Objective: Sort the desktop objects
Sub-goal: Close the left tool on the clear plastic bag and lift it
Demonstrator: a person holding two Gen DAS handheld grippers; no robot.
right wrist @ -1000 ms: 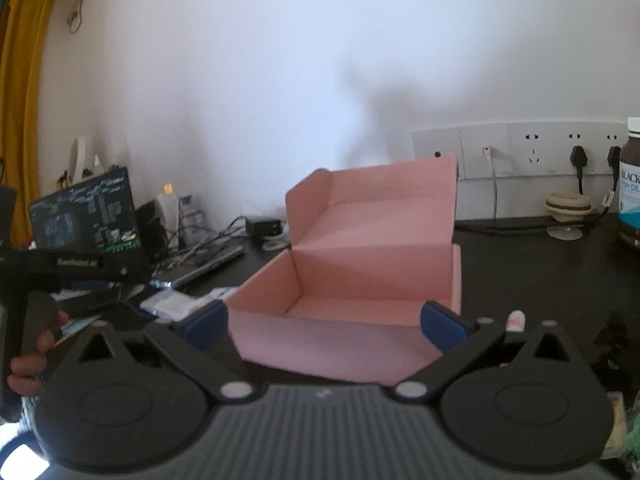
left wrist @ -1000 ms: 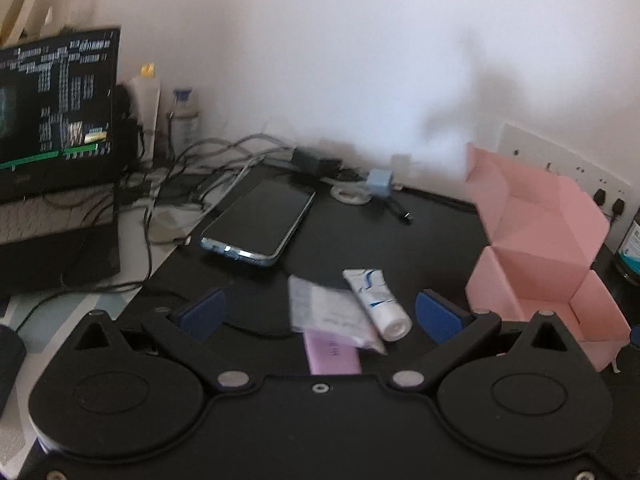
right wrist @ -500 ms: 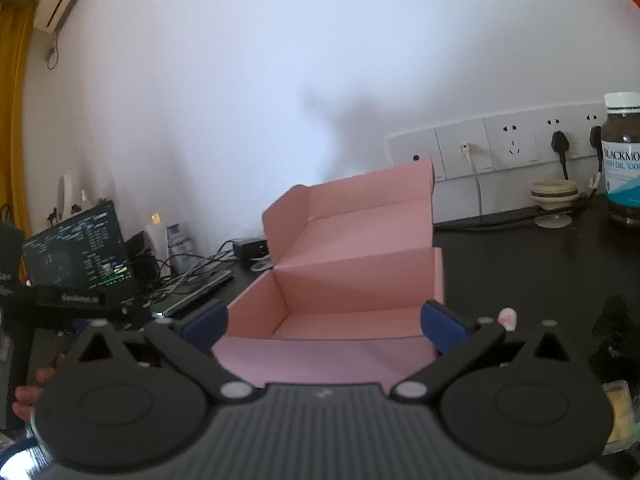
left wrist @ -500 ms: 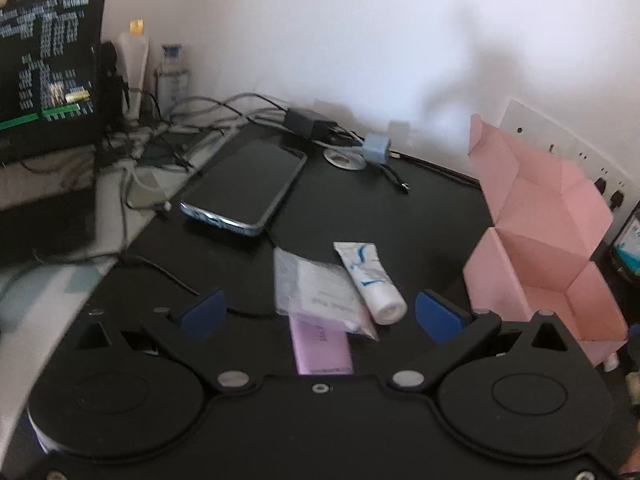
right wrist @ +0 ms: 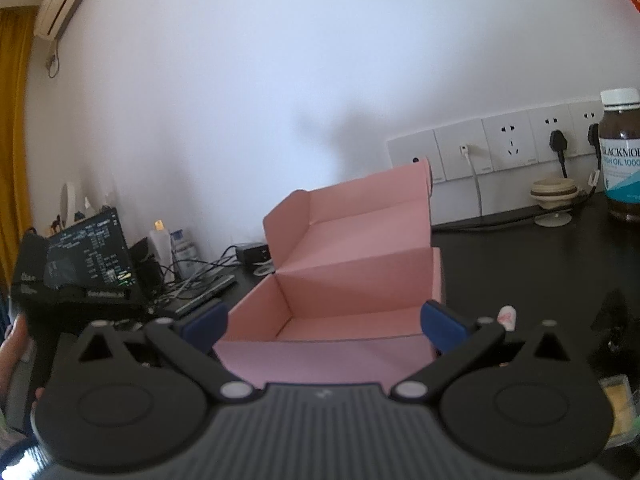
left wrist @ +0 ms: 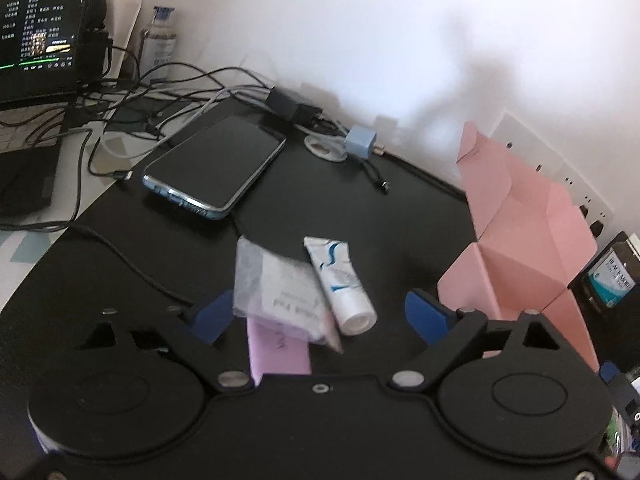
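Left tongs closing, pads not touching the packet, tube and purple pad lying between them on the table. Right tongs apart, straddling the open pink box.

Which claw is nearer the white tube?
Left. The left claw straddles the white tube, closing but not touching. The right claw faces the pink box instead.

A clear packet, its print blurred, hides part of a pink pad; the picture's edge crops a brown bottle.
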